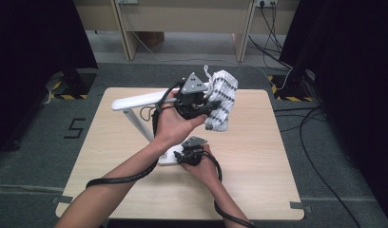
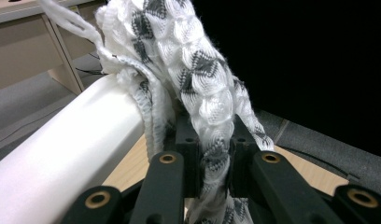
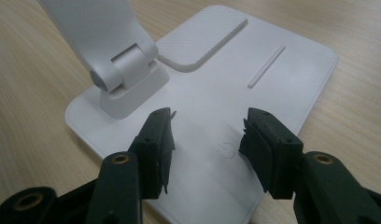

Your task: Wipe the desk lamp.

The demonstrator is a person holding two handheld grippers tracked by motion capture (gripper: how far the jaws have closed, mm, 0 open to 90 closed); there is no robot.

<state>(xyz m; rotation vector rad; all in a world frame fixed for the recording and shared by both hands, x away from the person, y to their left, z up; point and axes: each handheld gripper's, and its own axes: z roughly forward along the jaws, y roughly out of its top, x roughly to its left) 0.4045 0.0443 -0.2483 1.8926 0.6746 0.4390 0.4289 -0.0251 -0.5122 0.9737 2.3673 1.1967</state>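
- Pale wooden tabletop (image 1: 258, 156) carries a white desk lamp (image 1: 135, 100)
- Left gripper (image 1: 207, 108) jaws pinch the knitted cloth (image 2: 198, 93) between them, draped over the lamp head
- Right gripper (image 3: 207, 140) jaws stand open, lamp base (image 3: 272, 79) just beneath them

We see a light wooden table (image 1: 258, 180) standing on grey carpet (image 1: 35, 156), with black-and-yellow striped tape (image 1: 63, 96) at the left and again at the far right. A figure "5" (image 1: 74, 128) is marked on the carpet left of the table. Beyond it stands a pale wooden desk (image 1: 182, 19) (we can make out its two legs and front panel), with black cables (image 1: 270, 33) trailing down from sockets to the floor at the right. Black curtains (image 1: 35, 42) hang on both sides, and the lighting is even and soft.
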